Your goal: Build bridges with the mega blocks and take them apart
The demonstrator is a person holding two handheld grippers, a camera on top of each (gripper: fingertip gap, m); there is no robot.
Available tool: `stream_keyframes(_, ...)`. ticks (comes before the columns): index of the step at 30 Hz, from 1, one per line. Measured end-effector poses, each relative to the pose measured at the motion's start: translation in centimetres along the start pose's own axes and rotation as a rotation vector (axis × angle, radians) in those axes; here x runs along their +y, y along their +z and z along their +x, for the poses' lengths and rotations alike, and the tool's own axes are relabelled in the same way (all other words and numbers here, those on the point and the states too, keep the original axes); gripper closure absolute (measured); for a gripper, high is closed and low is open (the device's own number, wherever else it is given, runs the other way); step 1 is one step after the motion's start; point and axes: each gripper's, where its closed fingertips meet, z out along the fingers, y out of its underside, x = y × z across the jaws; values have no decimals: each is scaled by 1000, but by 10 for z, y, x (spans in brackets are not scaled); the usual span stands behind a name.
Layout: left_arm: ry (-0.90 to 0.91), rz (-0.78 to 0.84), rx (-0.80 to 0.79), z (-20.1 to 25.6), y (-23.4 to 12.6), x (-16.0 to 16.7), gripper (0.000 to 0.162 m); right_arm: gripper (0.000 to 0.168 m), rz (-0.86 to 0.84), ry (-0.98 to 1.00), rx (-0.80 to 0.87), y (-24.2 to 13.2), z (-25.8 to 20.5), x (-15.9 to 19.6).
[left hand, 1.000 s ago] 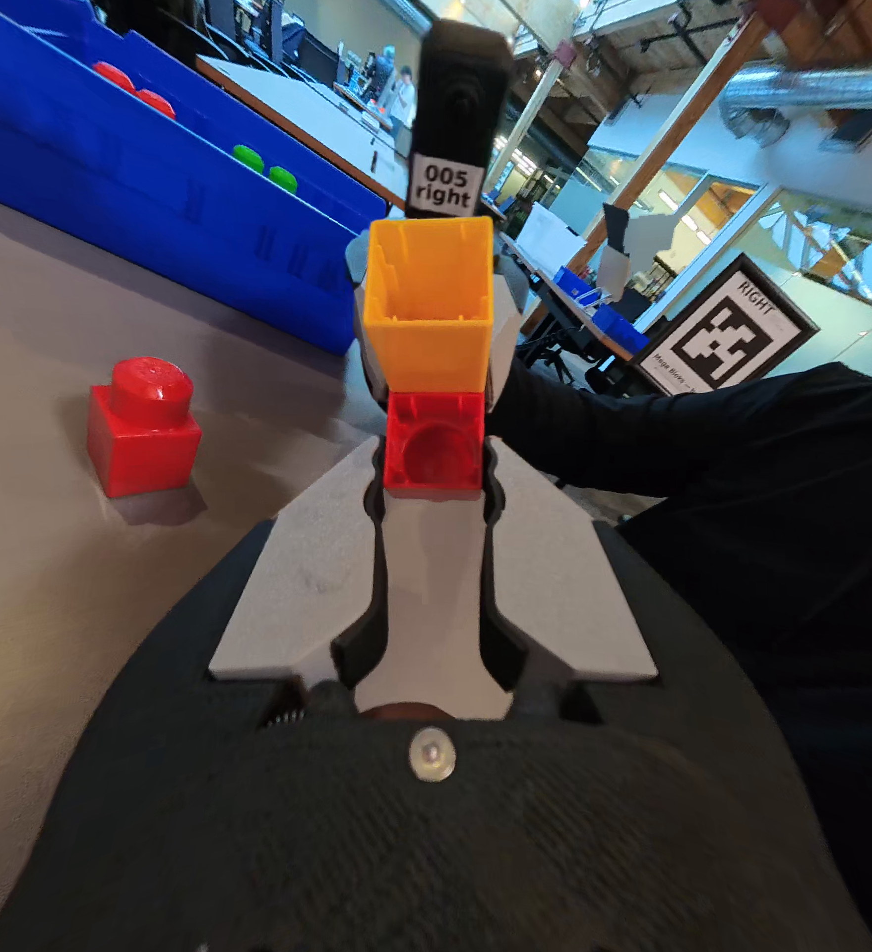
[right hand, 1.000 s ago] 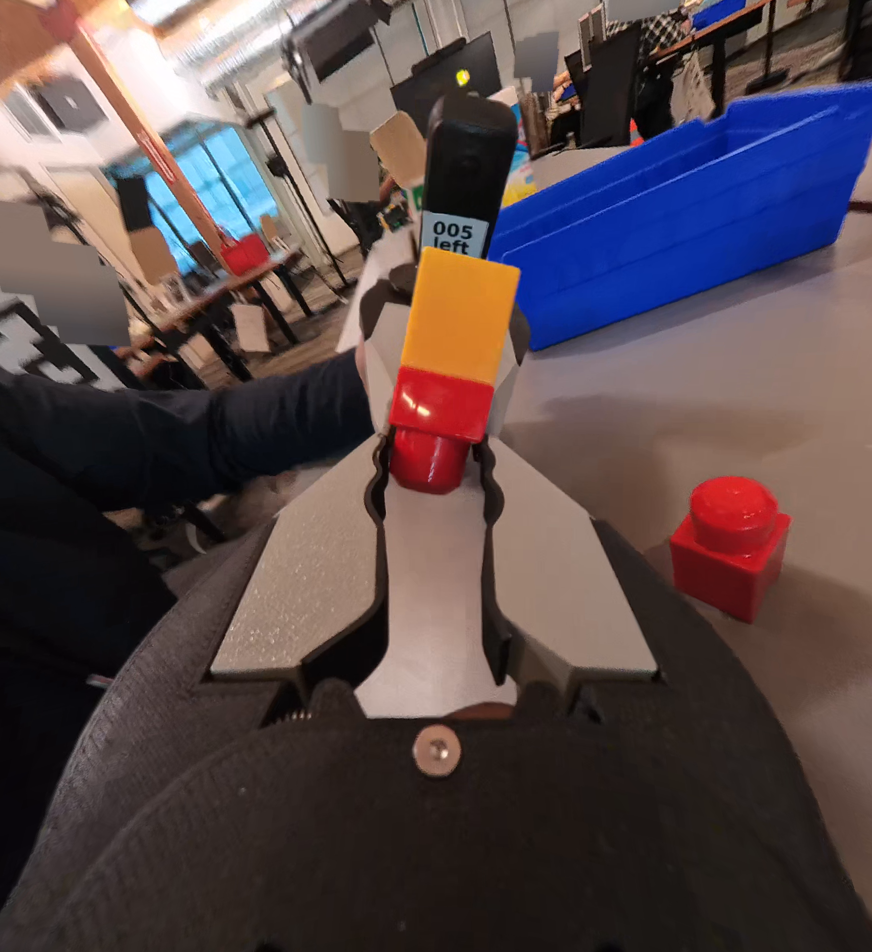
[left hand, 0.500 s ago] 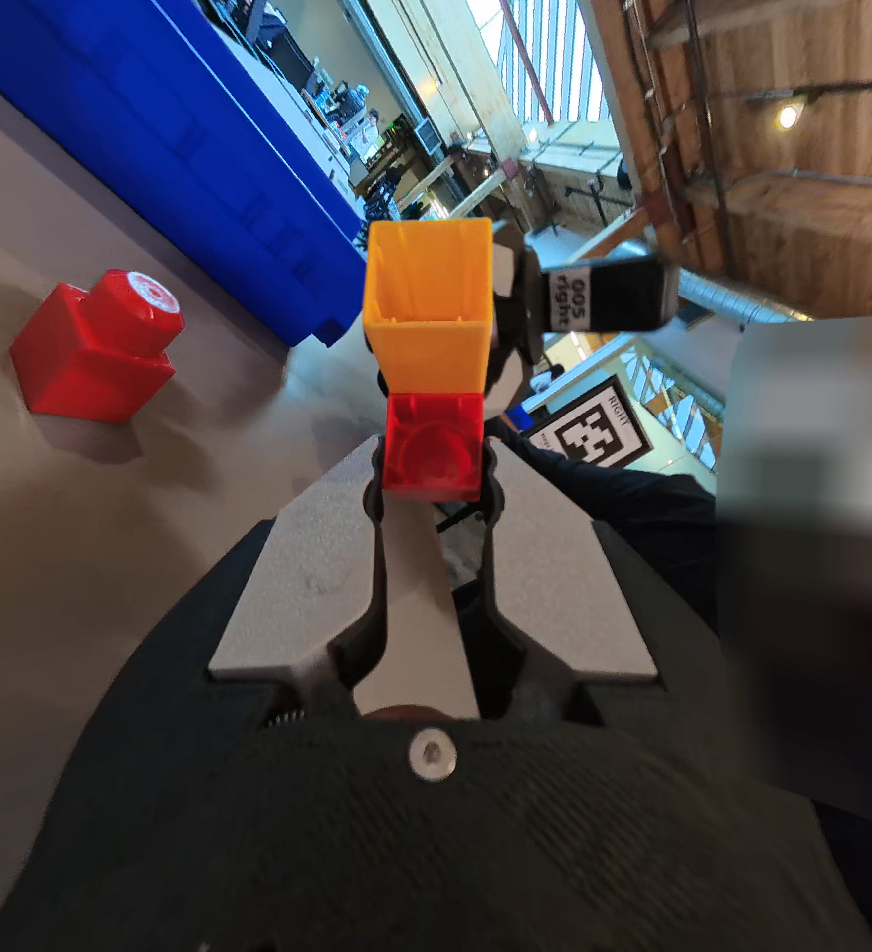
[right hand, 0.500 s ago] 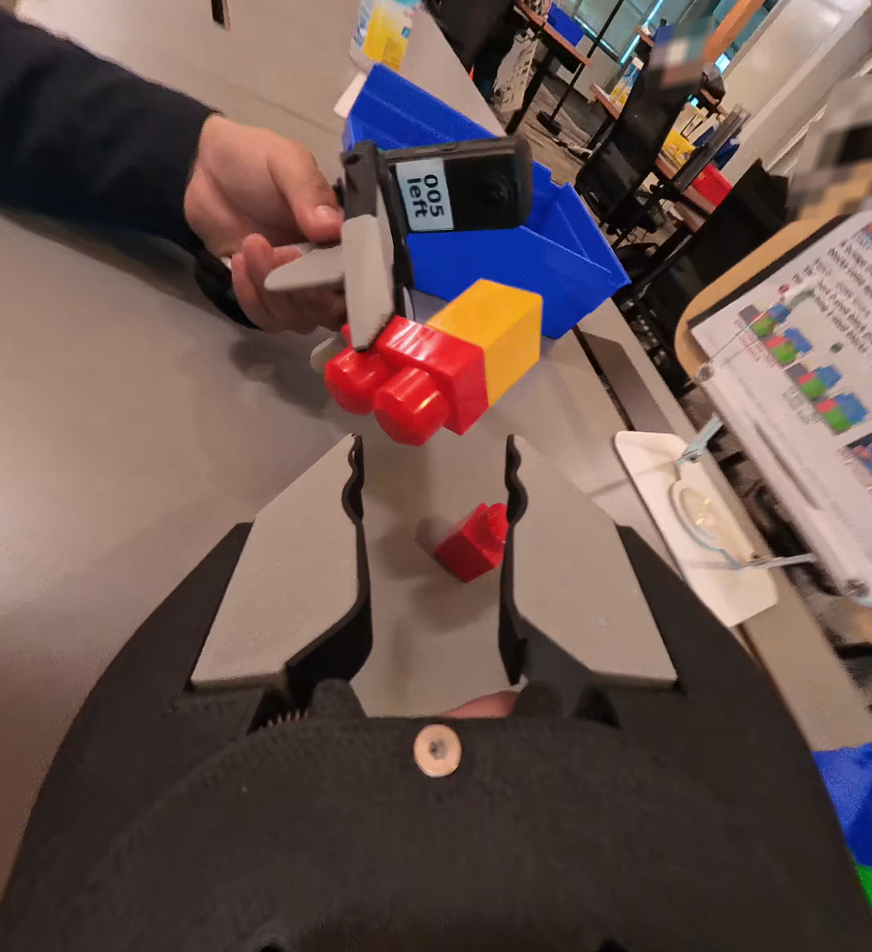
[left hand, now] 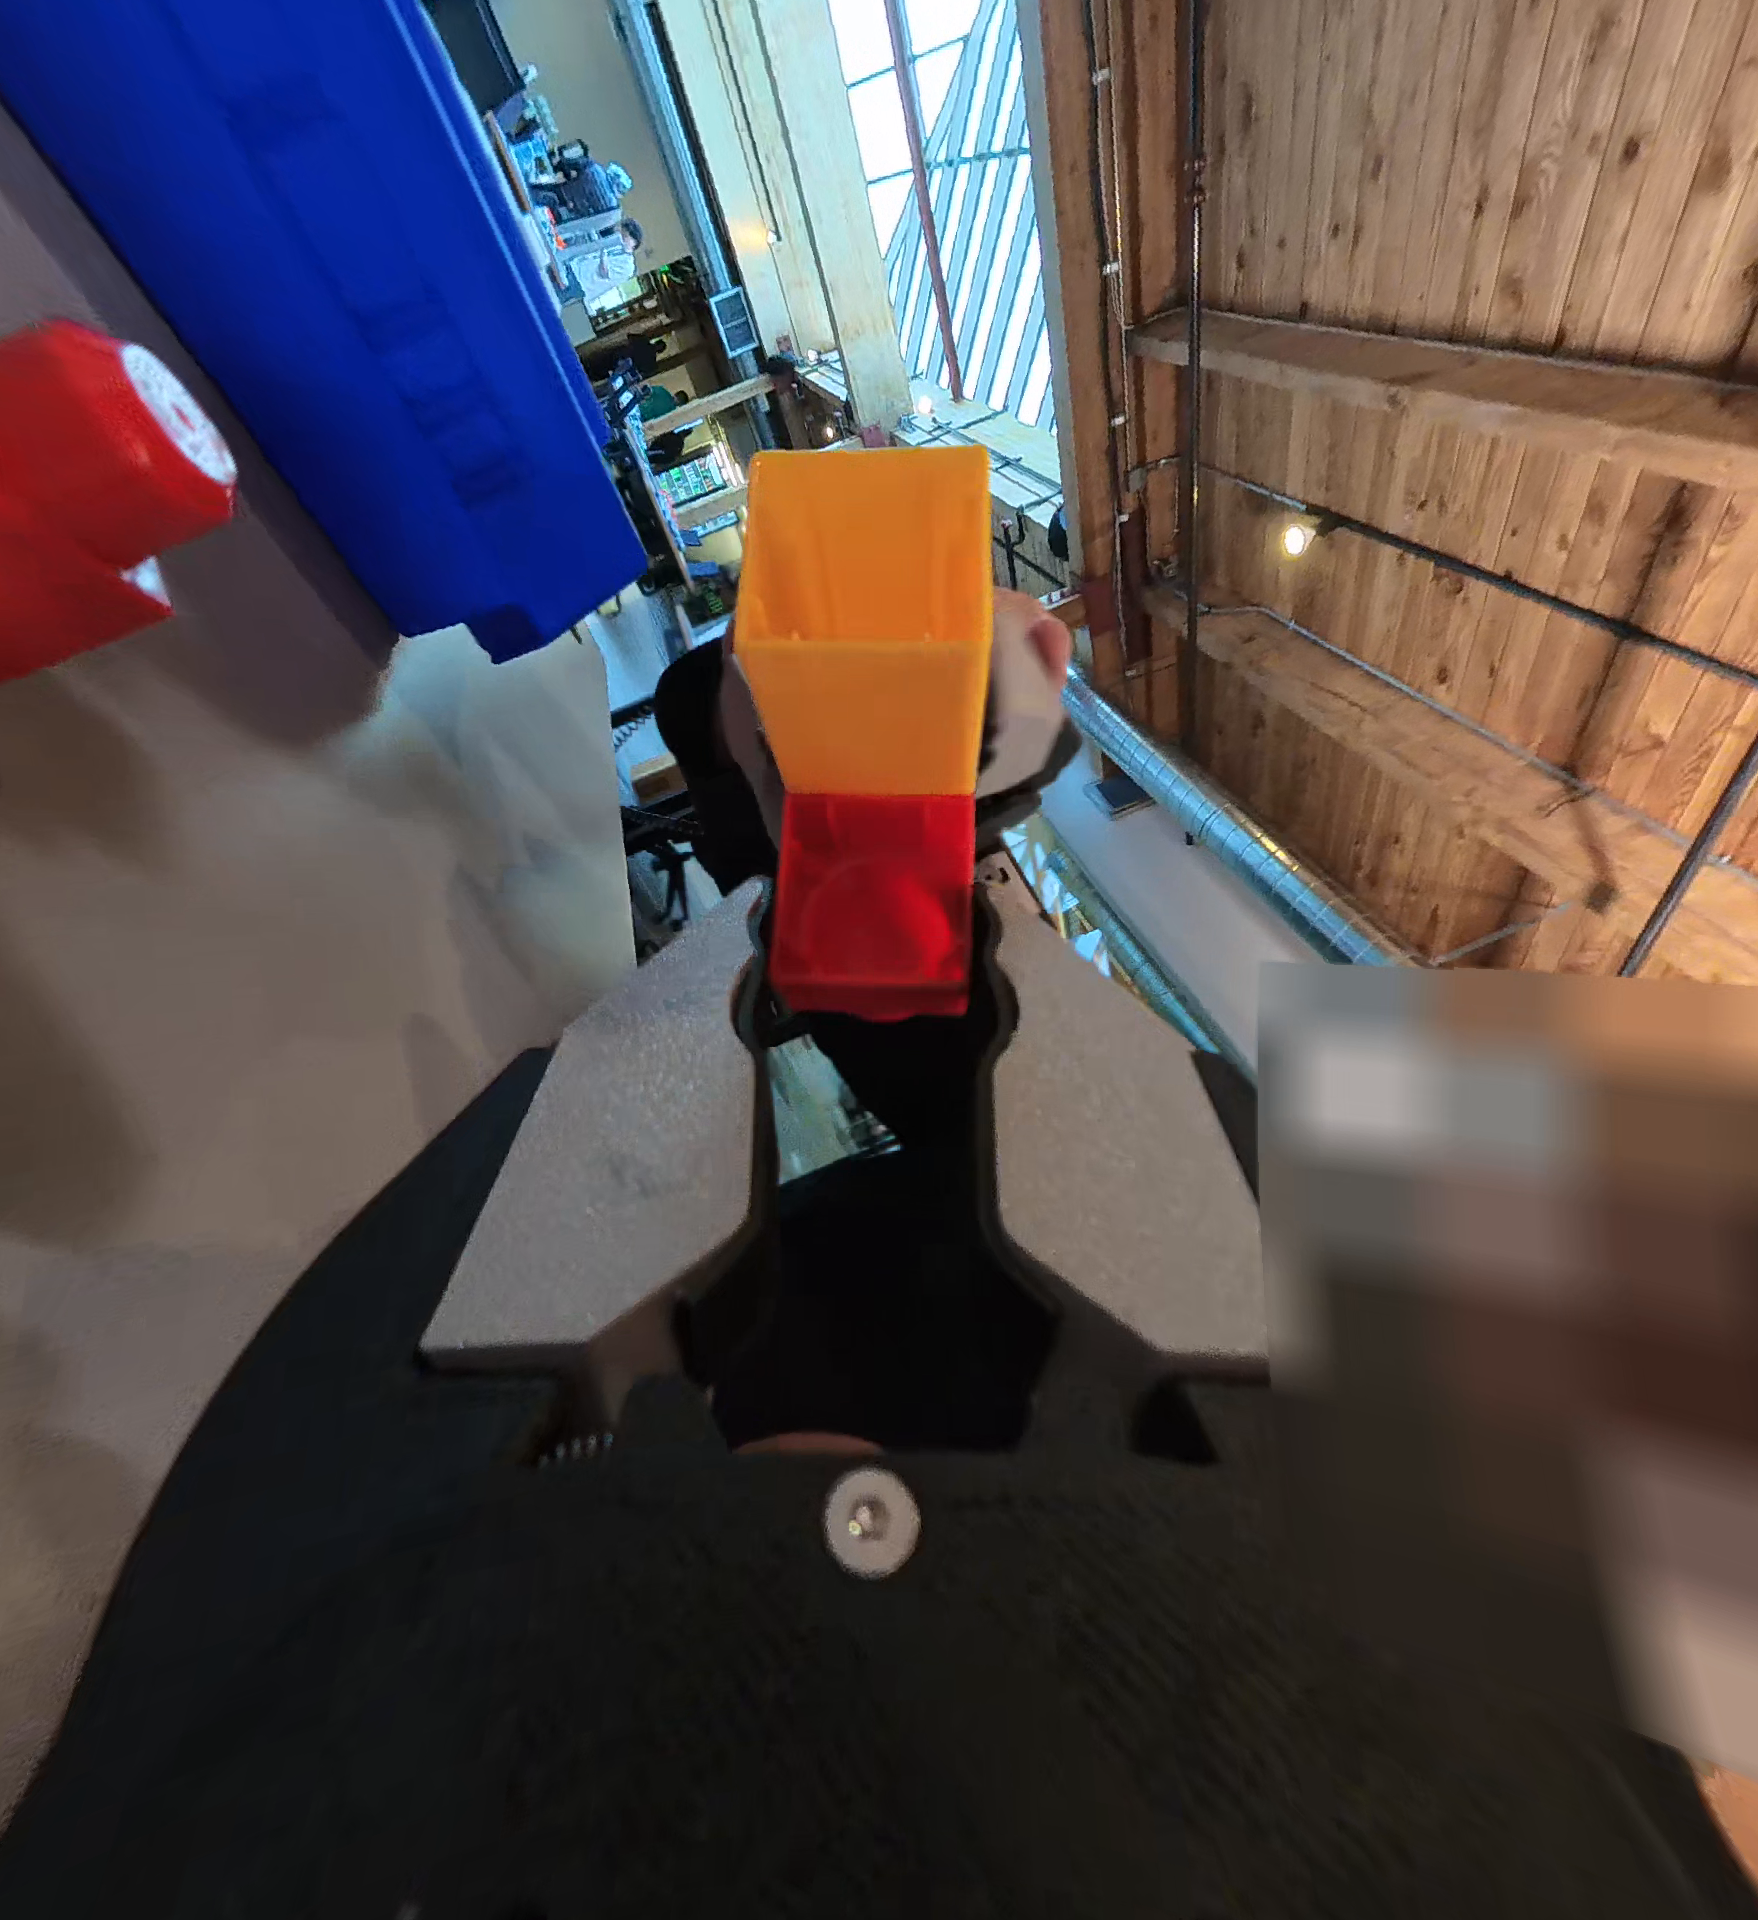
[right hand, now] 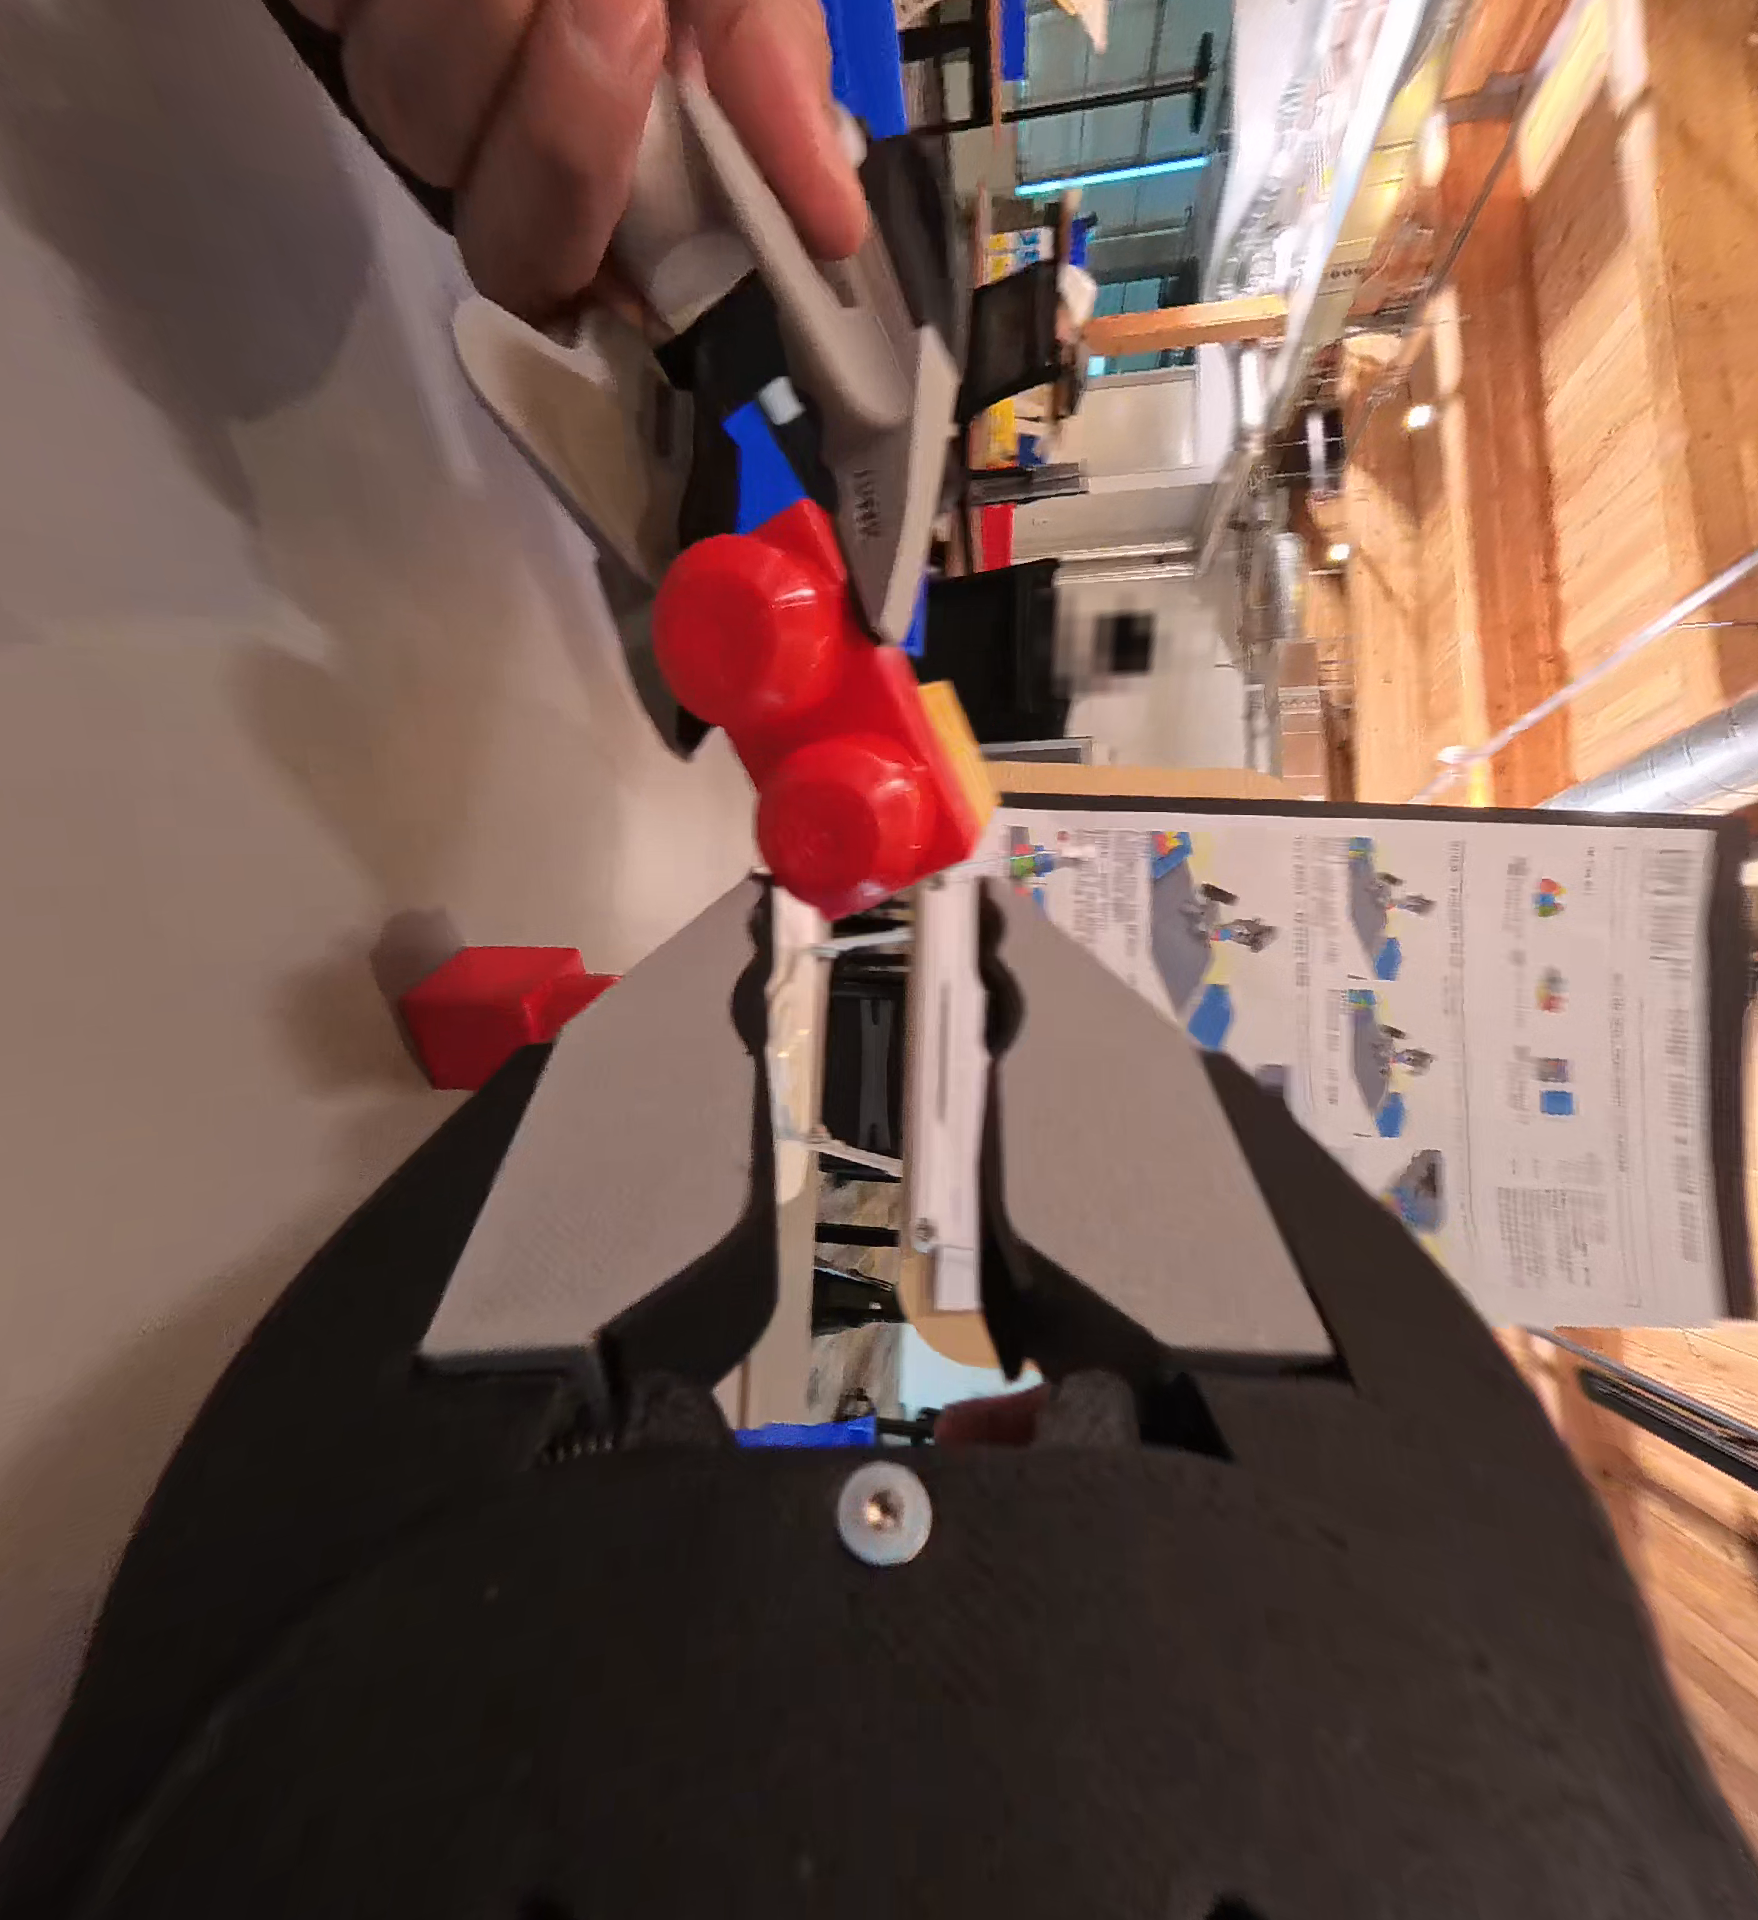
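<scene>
**Red-and-yellow block pair gripped aloft, second gripper open beside it**

A two-stud red block (left hand: 870, 914) is clamped between the textured grey fingers of the left gripper (left hand: 873, 940), its hollow underside turned toward the camera. A yellow block (left hand: 867, 623) is pressed onto it at the far end; its open, thin-walled cavity of glossy moulded plastic can be seen in the left wrist view. The pair is held above the table, clear of its surface.

In the right wrist view the same red block (right hand: 802, 717) is shown from the stud side, with two rounded, shiny studs and only a sliver of the yellow block (right hand: 953, 743) behind them. The fingers of the right gripper (right hand: 870, 914) are spread apart with nothing between them; their scalloped inner edges lie just beside the lower stud, and contact cannot be judged.

A single-stud red block (left hand: 33, 509) is left alone on the smooth, matte grey table (left hand: 179, 987). A blue plastic bin (left hand: 335, 270) with ribbed walls stands near it; its contents are hidden. A printed instruction sheet (right hand: 1374, 1070) is propped past the table edge.
</scene>
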Motion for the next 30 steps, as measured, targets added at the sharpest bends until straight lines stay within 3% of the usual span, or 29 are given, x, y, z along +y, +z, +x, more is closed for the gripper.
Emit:
stream_keyframes(2, -25, 6, 6, -1, 0, -1, 128, 110, -6, -45, 59, 0, 8, -2)
stream_keyframes(9, -36, -26, 18, 1, 5, 6, 128, 128, 0, -189, 54, 17, -6, -16)
stream_keyframes(16, 27, 50, 32, 6, -7, -10, 124, 134, -80, -141, 44, 25, -1, -4)
stream_keyframes(21, 327, 122, -222, -9, -34, -33, 119, 134, -241, 210, -169, 19, -11, 45)
stream_keyframes(25, 750, -25, -580, -39, -38, -29, 107, 133, -324, 641, -485, 4, -35, 71)
stream_keyframes(30, 922, -97, -810, -71, -23, -39, 99, 134, -354, 1055, -695, -9, -35, 81)
